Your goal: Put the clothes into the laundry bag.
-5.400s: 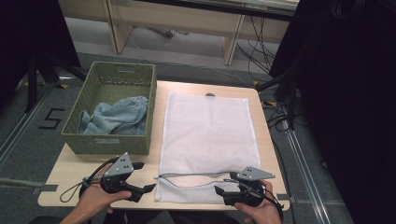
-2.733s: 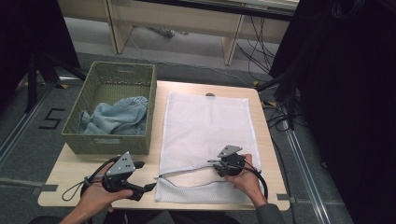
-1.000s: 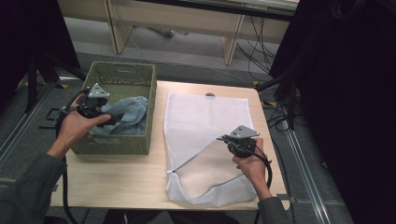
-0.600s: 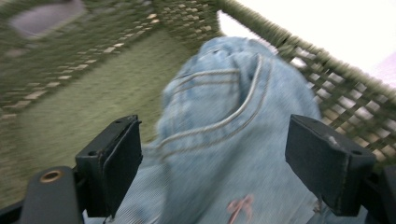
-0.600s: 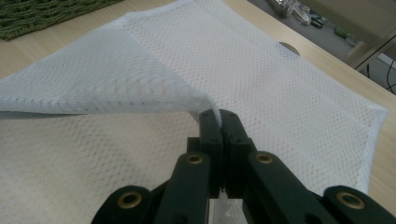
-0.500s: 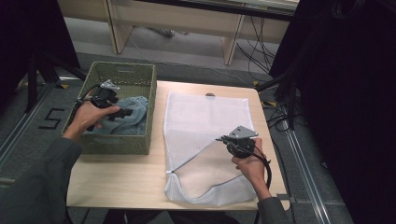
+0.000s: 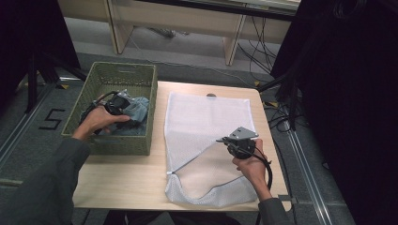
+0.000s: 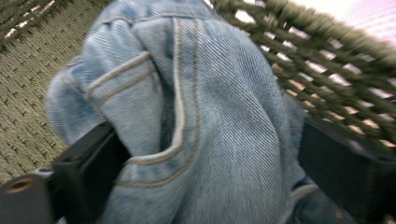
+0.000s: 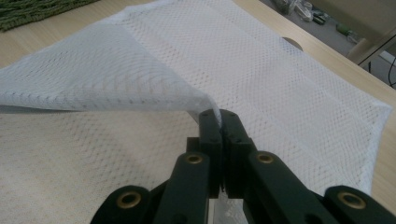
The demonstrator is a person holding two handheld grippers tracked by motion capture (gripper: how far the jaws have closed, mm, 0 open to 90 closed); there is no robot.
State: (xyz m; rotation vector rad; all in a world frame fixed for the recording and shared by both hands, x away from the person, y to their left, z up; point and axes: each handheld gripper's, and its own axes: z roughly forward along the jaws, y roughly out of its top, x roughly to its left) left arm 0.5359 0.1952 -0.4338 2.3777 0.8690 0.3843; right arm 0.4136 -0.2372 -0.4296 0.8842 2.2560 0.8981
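A white mesh laundry bag (image 7: 206, 117) lies flat on the wooden table (image 7: 122, 173). My right gripper (image 7: 221, 139) is shut on the edge of its upper layer (image 9: 140, 79) and holds that layer up off the lower one, so the mouth gapes toward the left. In the right gripper view the jaws (image 9: 219, 116) pinch the mesh at their tips. Blue jeans (image 7: 136, 112) lie crumpled in the green woven basket (image 7: 126, 70). My left gripper (image 7: 123, 101) is down in the basket. Its jaws have just been opening and now stand wide, with a denim fold (image 8: 196, 93) between them.
The basket wall (image 8: 327, 51) runs close behind the jeans on the right of the left gripper view. Cables and a desk frame (image 7: 234, 42) lie on the floor beyond the table. Bare tabletop lies in front of the basket.
The left hand has come down and inward from the basket's far left rim onto the jeans. The right gripper has kept still with the mesh edge lifted.
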